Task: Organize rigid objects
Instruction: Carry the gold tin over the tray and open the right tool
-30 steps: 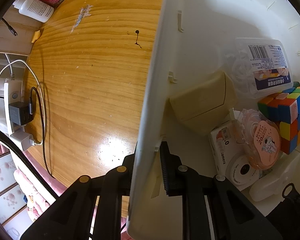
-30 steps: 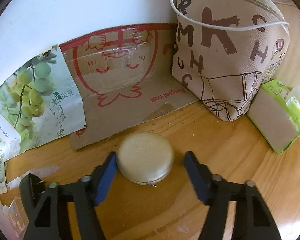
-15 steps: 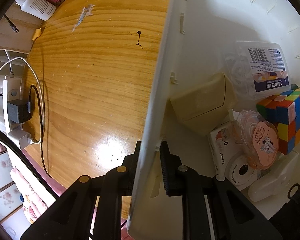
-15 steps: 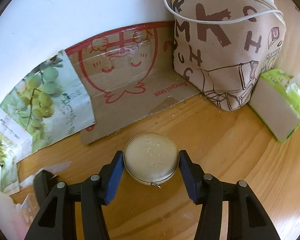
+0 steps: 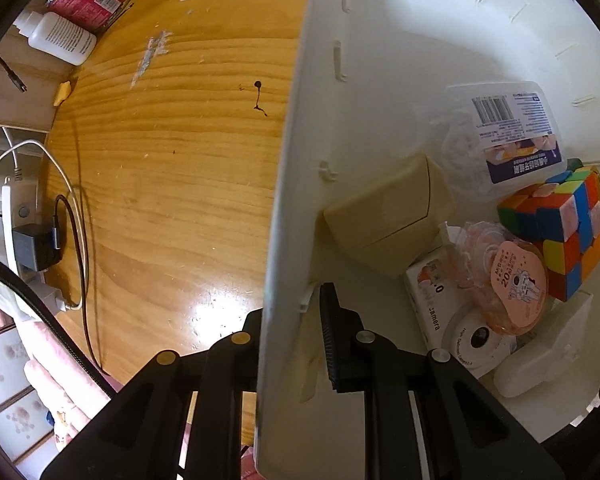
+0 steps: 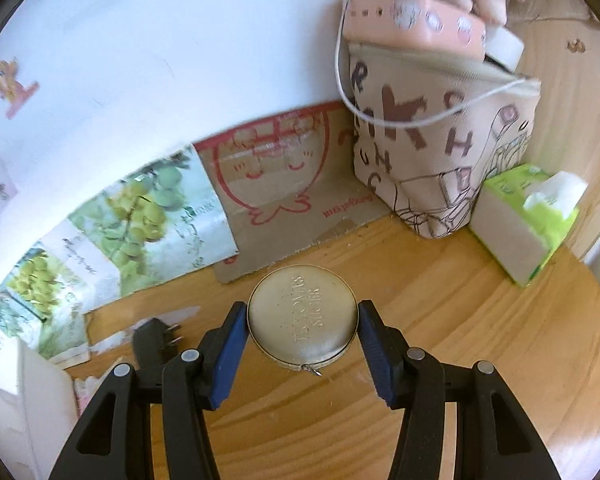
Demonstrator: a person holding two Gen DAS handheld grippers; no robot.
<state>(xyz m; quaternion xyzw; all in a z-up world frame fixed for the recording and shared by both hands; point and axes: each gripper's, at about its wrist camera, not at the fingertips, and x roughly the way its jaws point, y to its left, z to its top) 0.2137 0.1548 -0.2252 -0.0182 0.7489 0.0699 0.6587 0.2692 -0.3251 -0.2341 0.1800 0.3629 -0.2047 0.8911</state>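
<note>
**Tin gripped, bin wall pinched**

Your right gripper point(image 6: 302, 332) has its blue fingers point(image 6: 230, 350) clamped on the round metal tin point(image 6: 302, 317), above the table point(image 6: 440, 304) near the cardboard point(image 6: 300, 204) by the wall. Your left gripper point(image 5: 288, 332) pinches the white bin point(image 5: 284, 240) wall; inside lie a puzzle cube point(image 5: 560, 232) and camera box point(image 5: 444, 312).

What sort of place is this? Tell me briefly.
Most likely a lived-in home, at a cluttered wooden table: a lettered fabric pouch and tissue pack stand by the wall, and a power strip with chargers sits past the table's edge.
</note>
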